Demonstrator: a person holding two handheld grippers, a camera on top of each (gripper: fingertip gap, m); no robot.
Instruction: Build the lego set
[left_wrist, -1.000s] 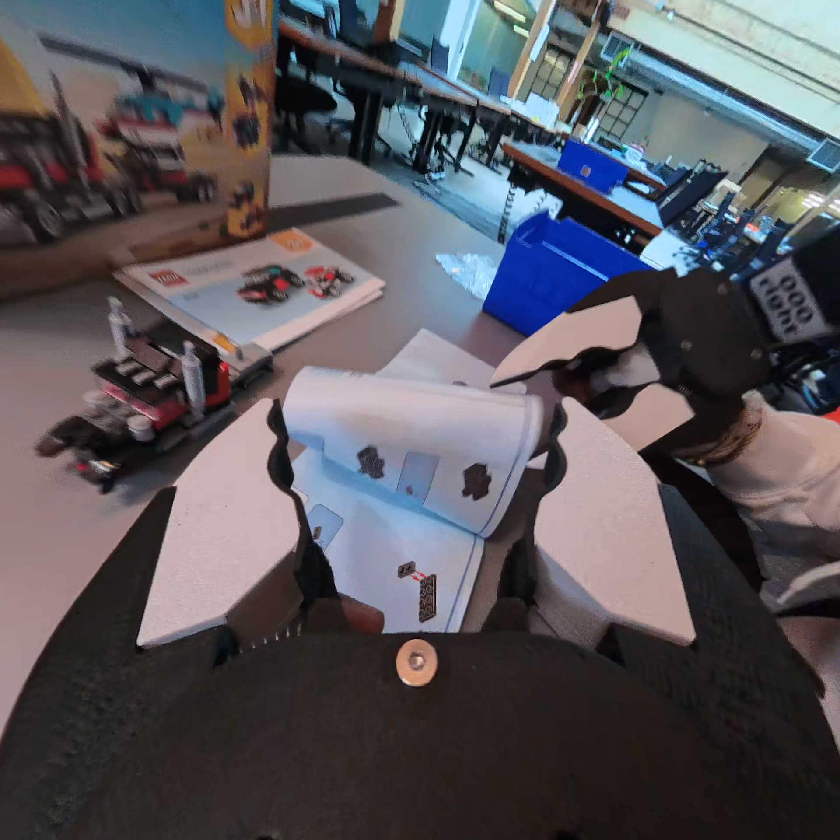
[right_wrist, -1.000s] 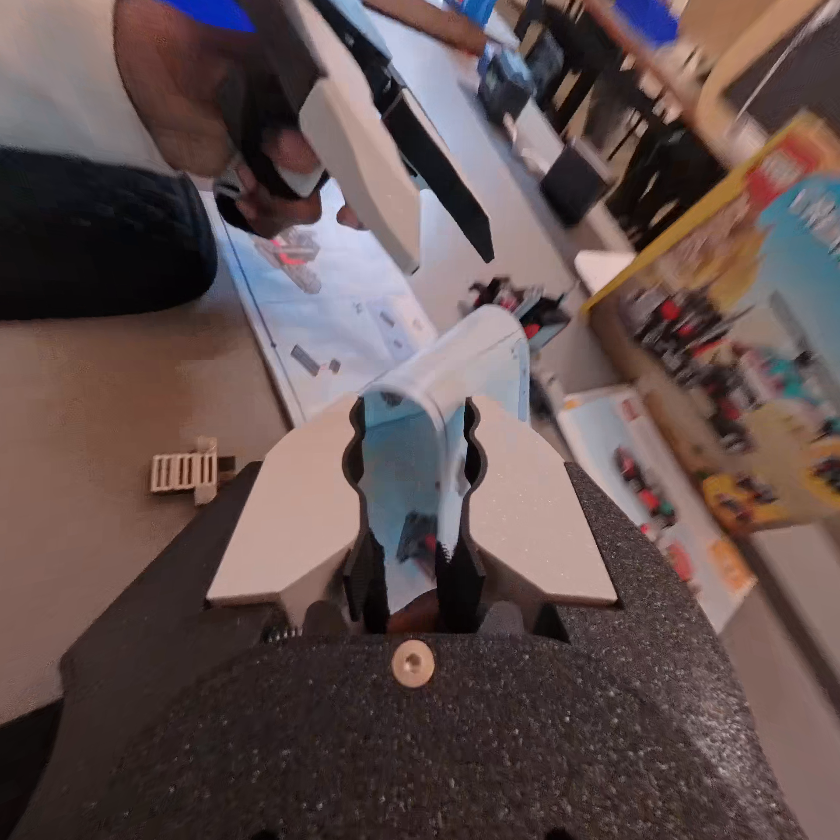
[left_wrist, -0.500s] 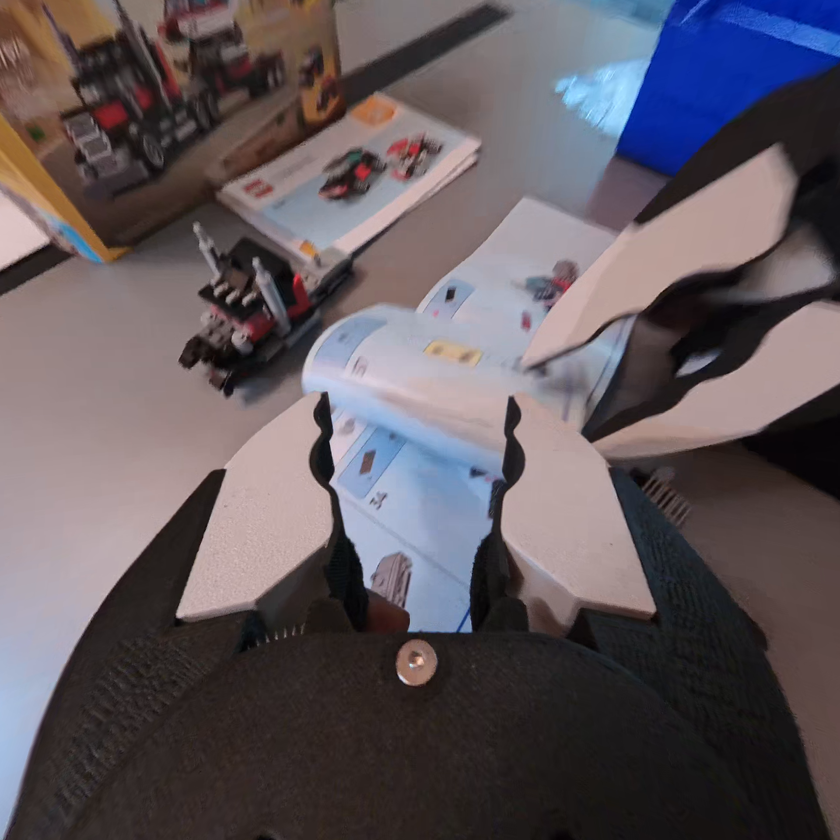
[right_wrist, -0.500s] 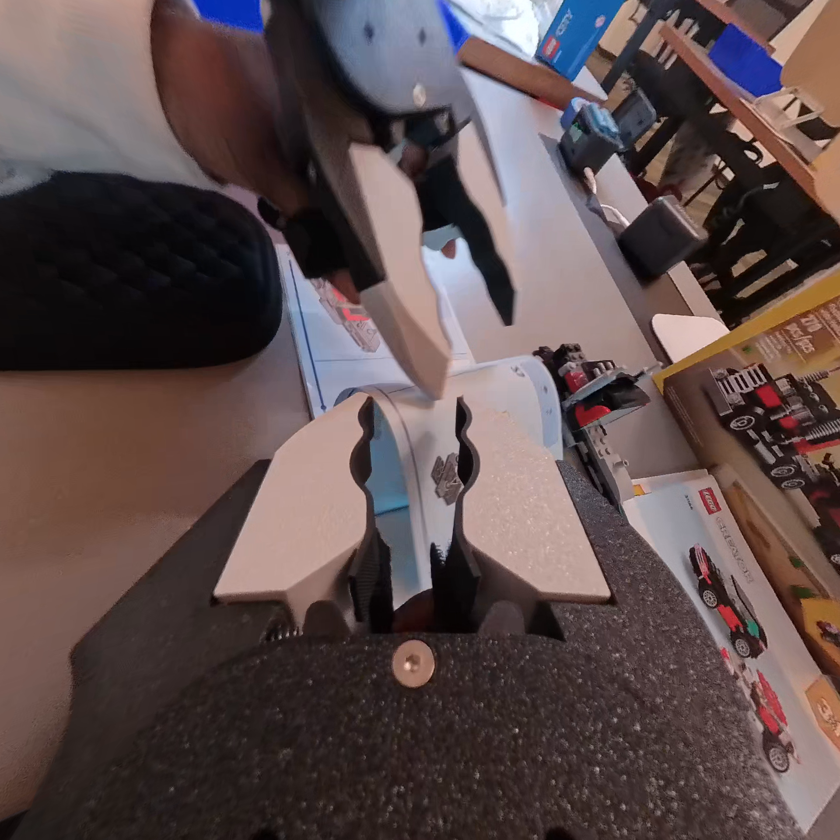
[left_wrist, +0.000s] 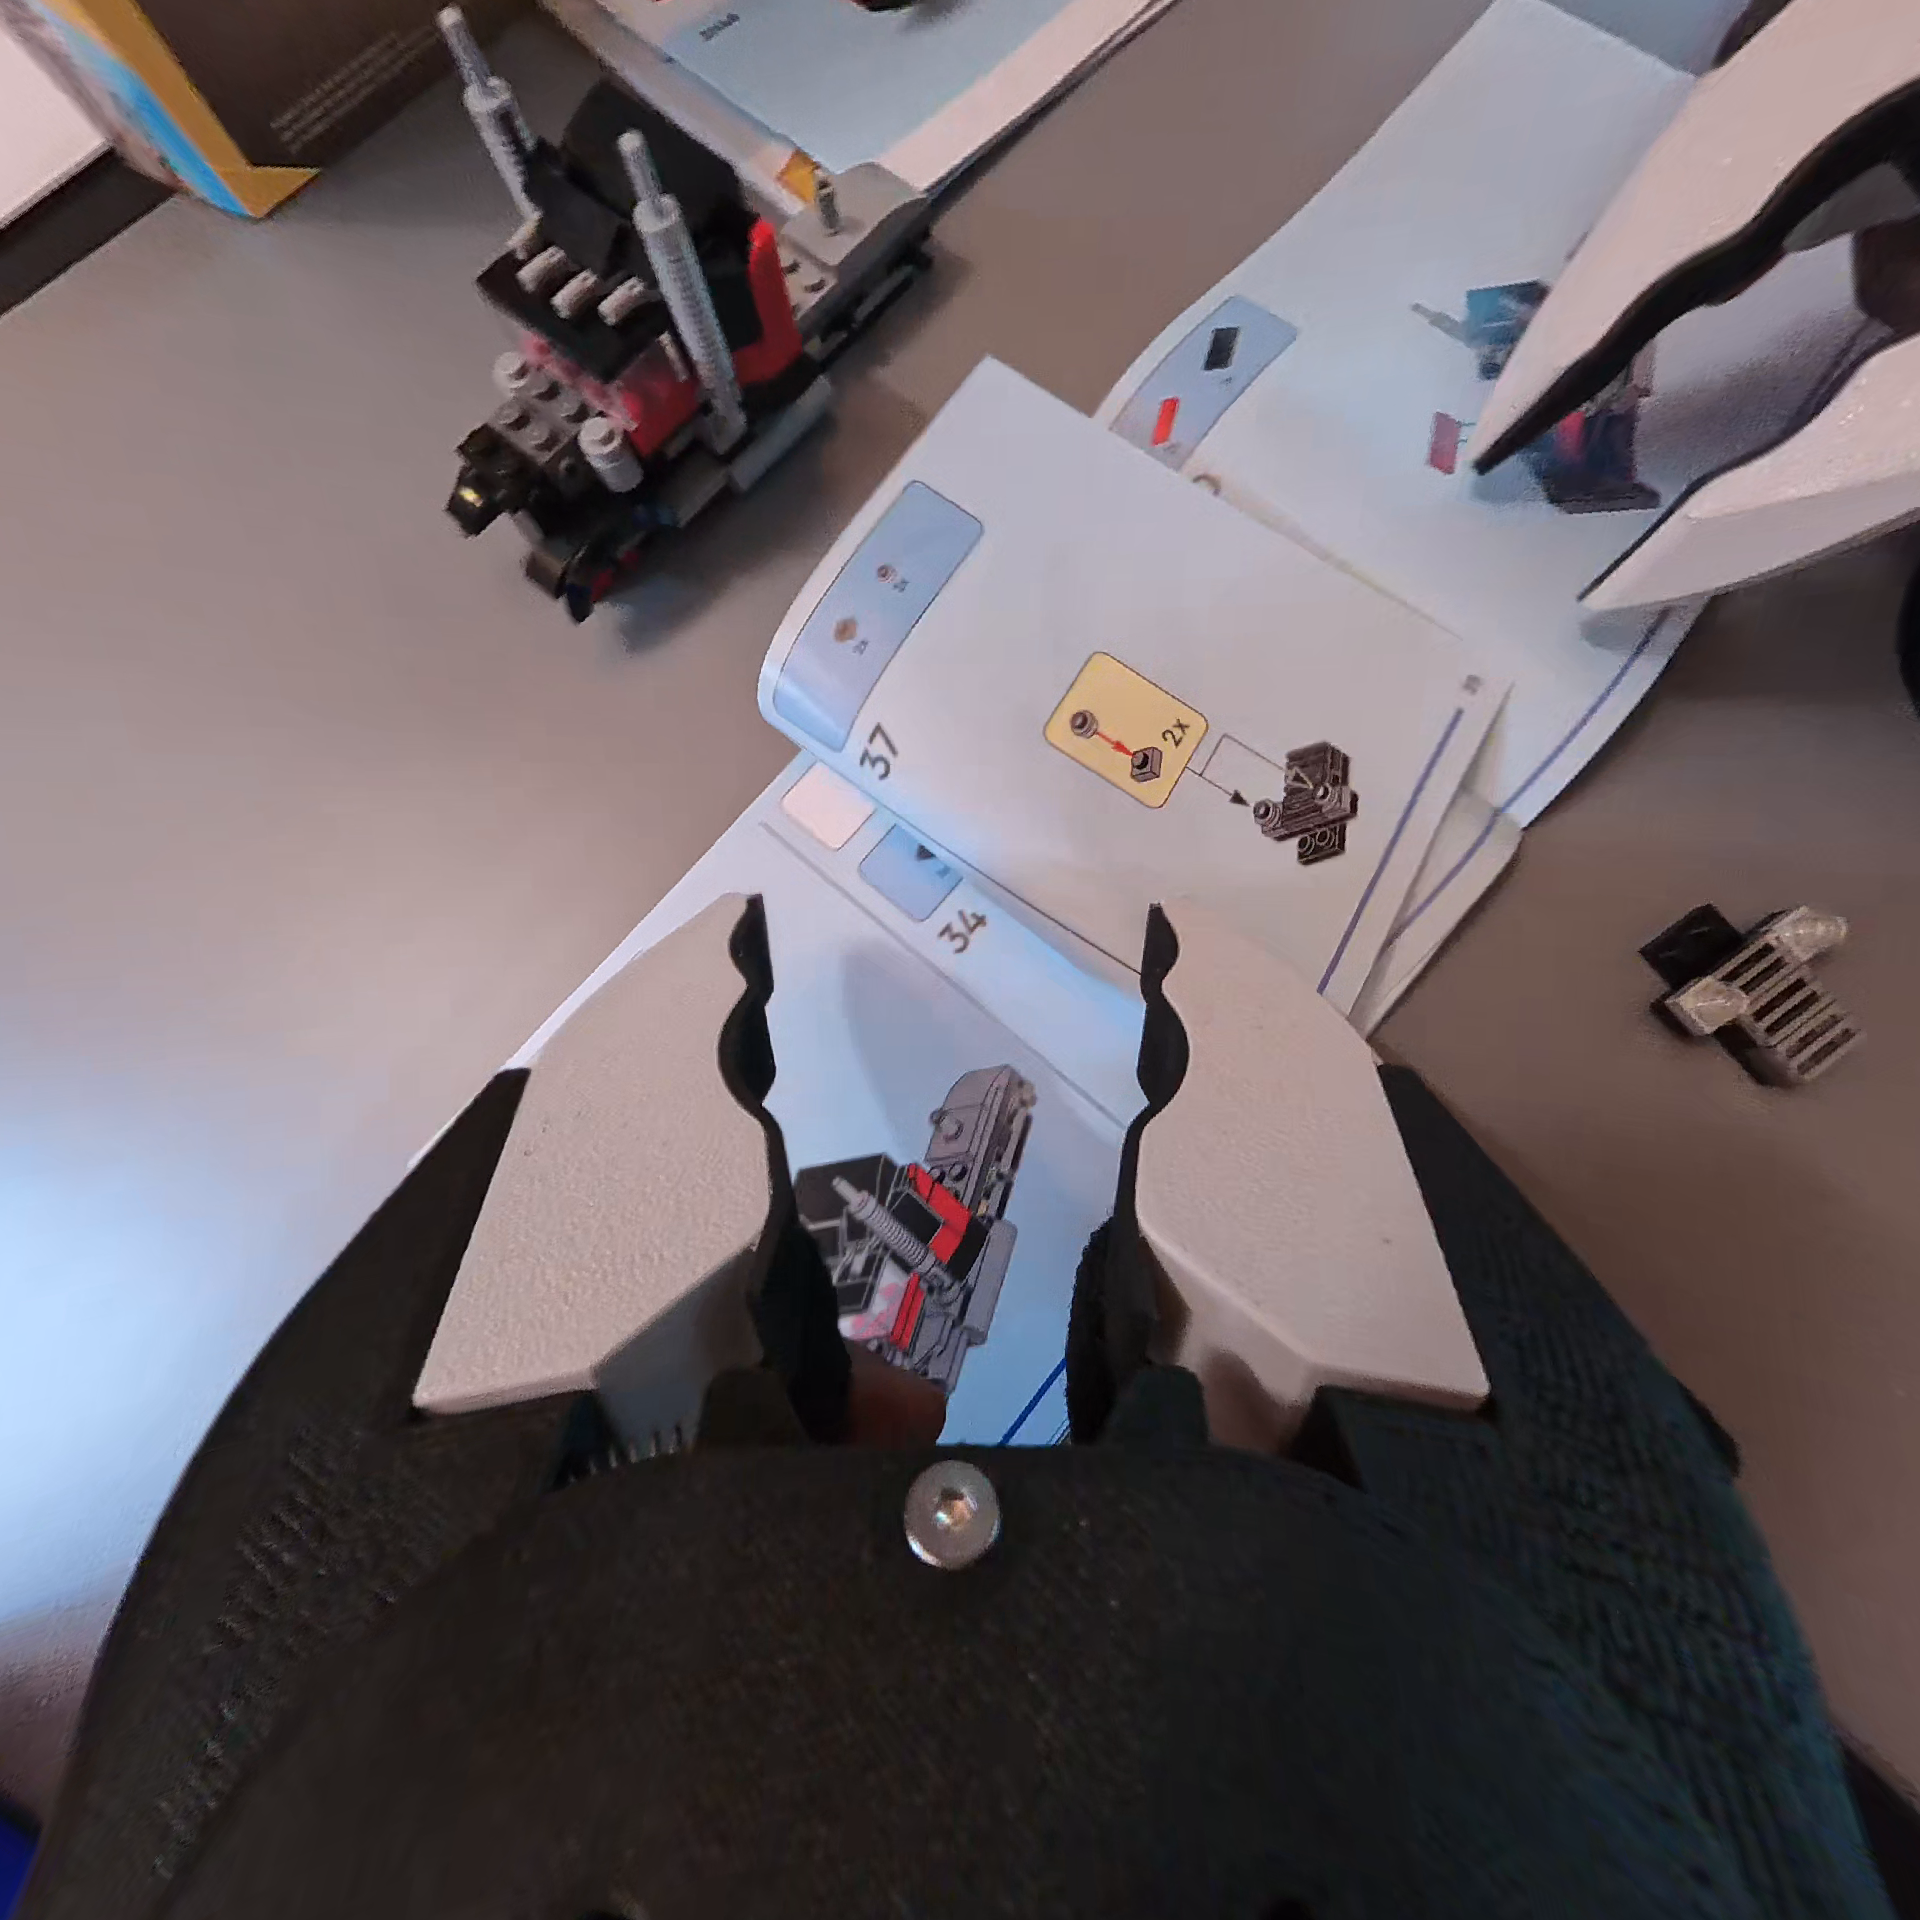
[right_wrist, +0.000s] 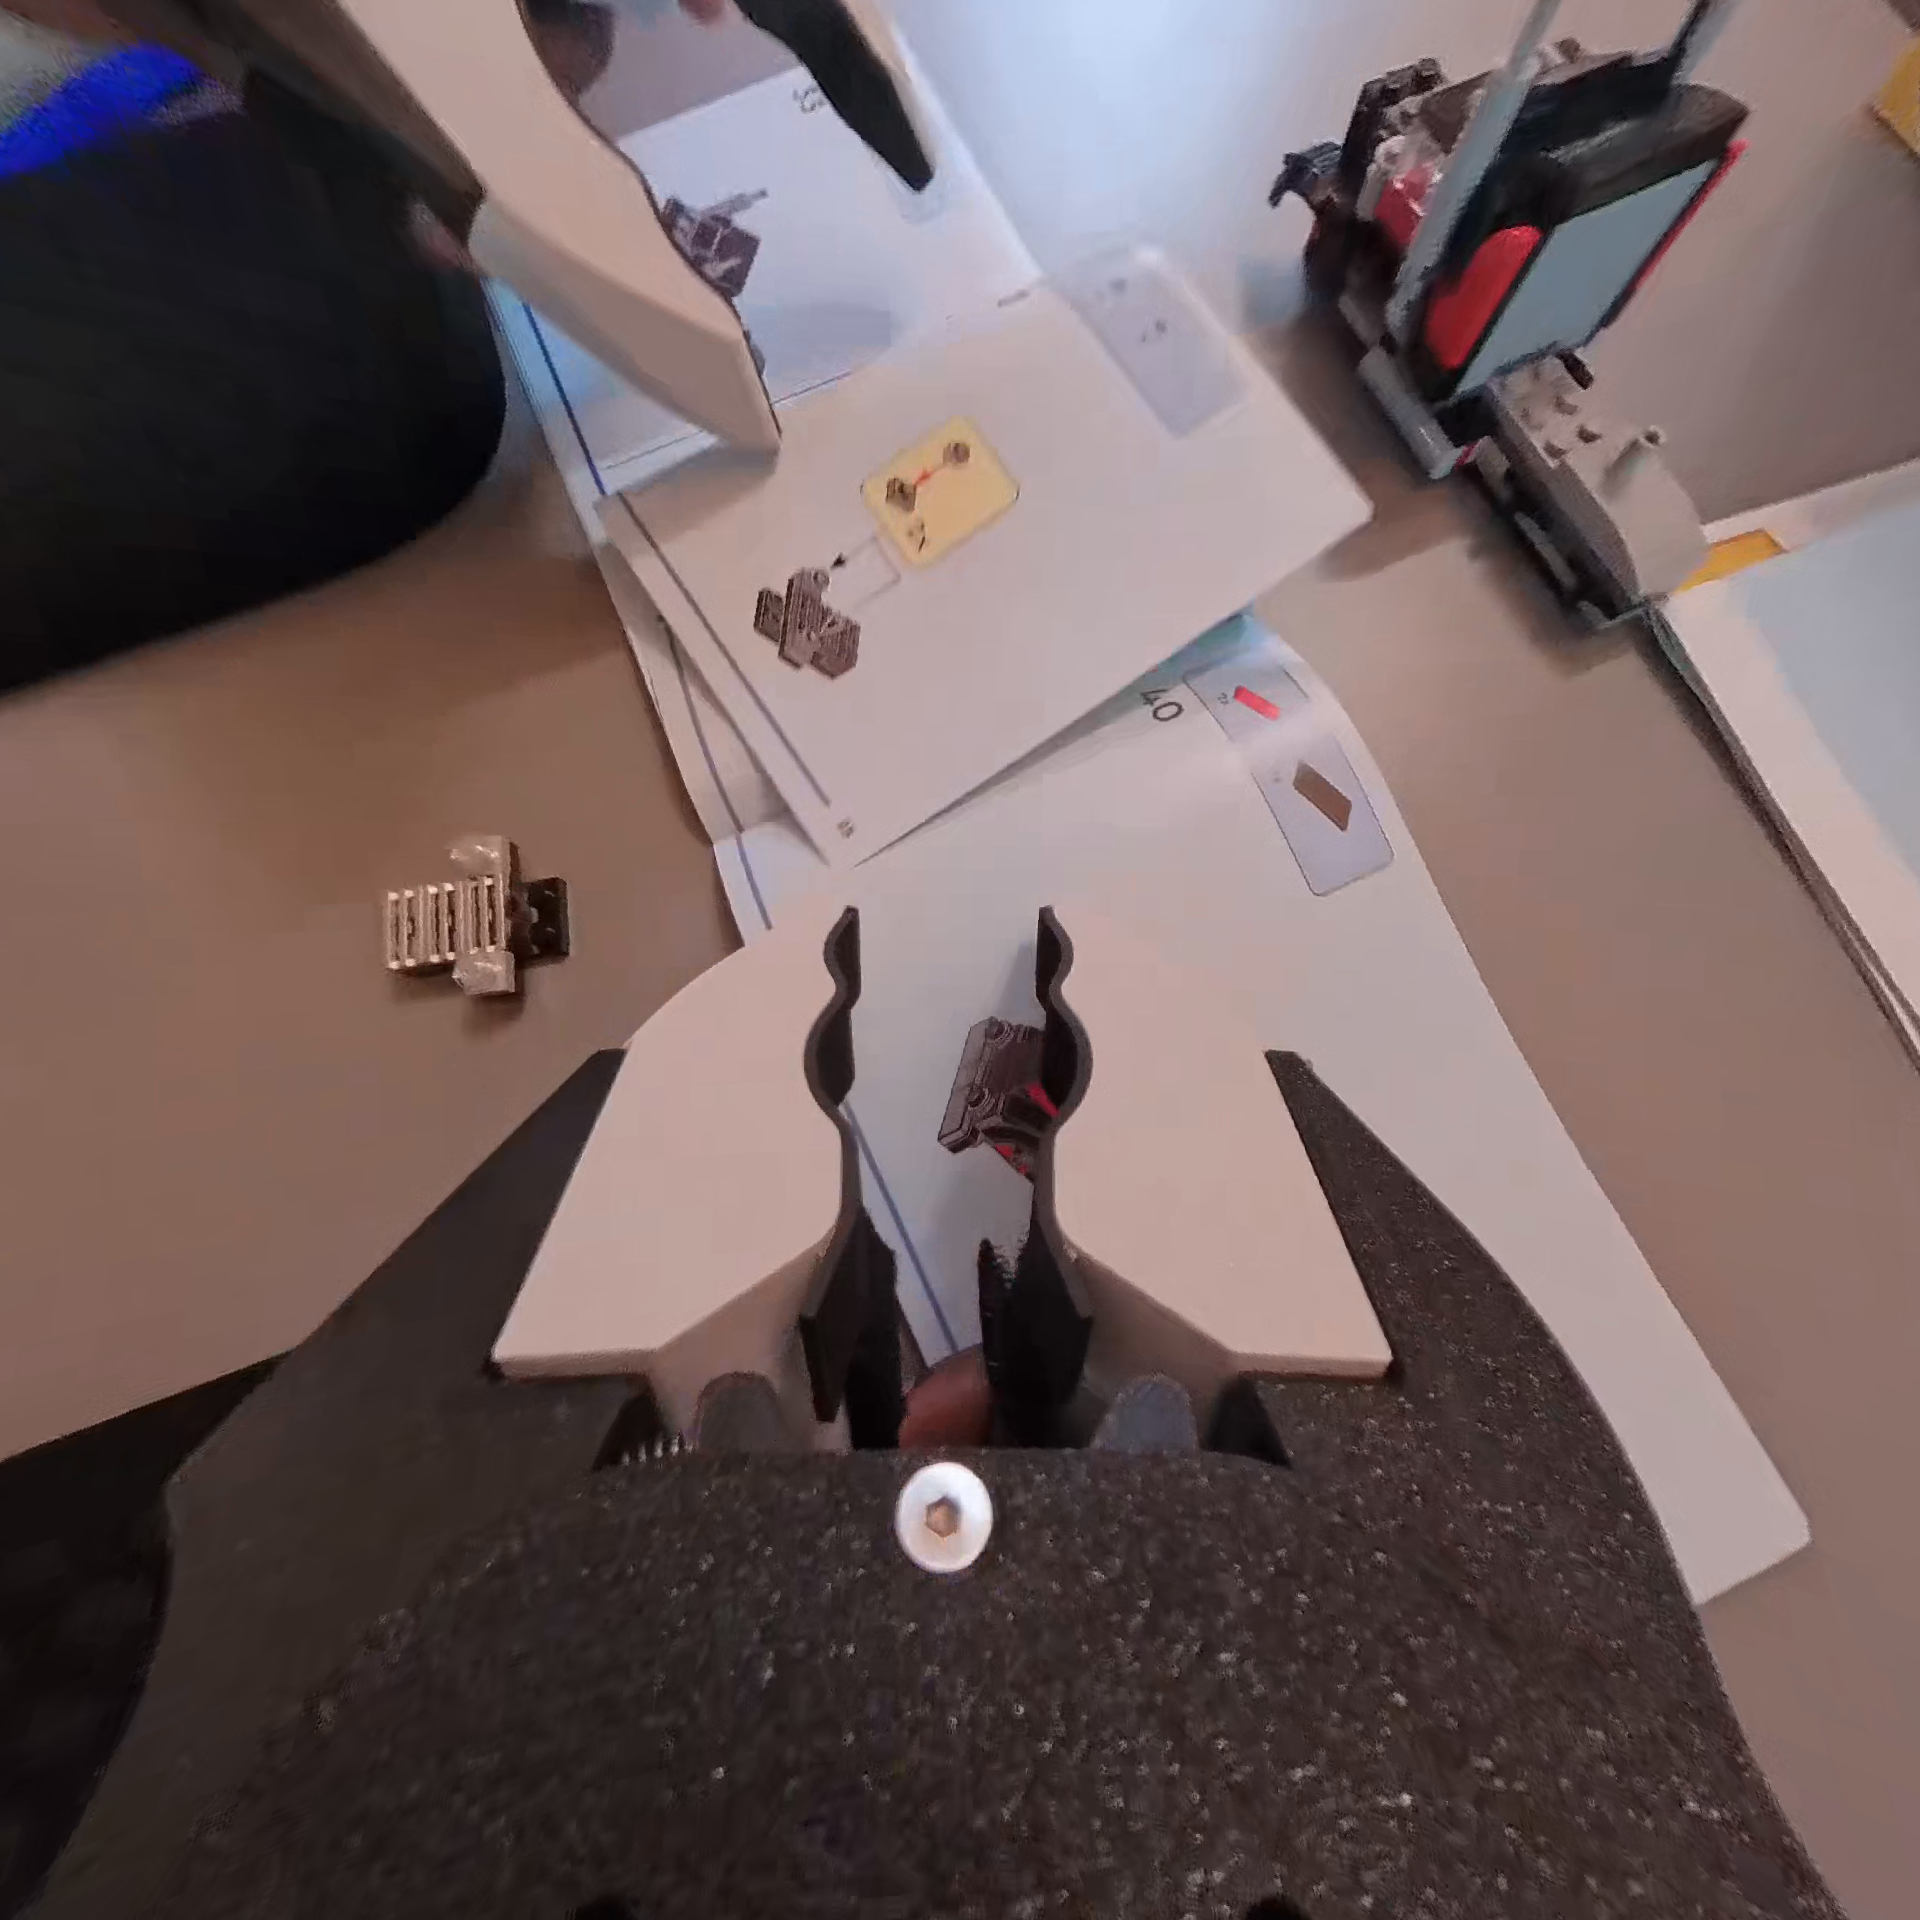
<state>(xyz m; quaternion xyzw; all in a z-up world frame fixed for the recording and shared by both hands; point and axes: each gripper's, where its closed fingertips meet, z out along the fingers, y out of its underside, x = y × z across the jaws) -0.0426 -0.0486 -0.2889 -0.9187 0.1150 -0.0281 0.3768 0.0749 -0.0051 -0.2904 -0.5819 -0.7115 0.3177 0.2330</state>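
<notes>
The open instruction booklet (left_wrist: 1143, 675) lies on the grey table, with one turned page resting loosely on top. My left gripper (left_wrist: 951, 925) is open and empty, hovering over the booklet's near page. My right gripper (right_wrist: 945, 925) is open with a narrow gap and empty, over the booklet's other side (right_wrist: 987, 582). It also shows in the left wrist view (left_wrist: 1621, 416), and the left gripper shows in the right wrist view (right_wrist: 790, 312). The partly built black and red truck (left_wrist: 634, 353) stands just beyond the booklet (right_wrist: 1507, 260). A small grey grille assembly (left_wrist: 1756, 997) lies loose beside the booklet (right_wrist: 468, 920).
A second booklet (left_wrist: 883, 62) lies behind the truck, and shows at the right edge of the right wrist view (right_wrist: 1818, 675). The set's box (left_wrist: 156, 104) stands at the far left. A dark padded mass (right_wrist: 208, 416) fills the left of the right wrist view.
The curled page that passed between the right gripper's fingers has gone over and now lies nearly flat. Both grippers have tilted down over the booklet. The right gripper's gap is narrower.
</notes>
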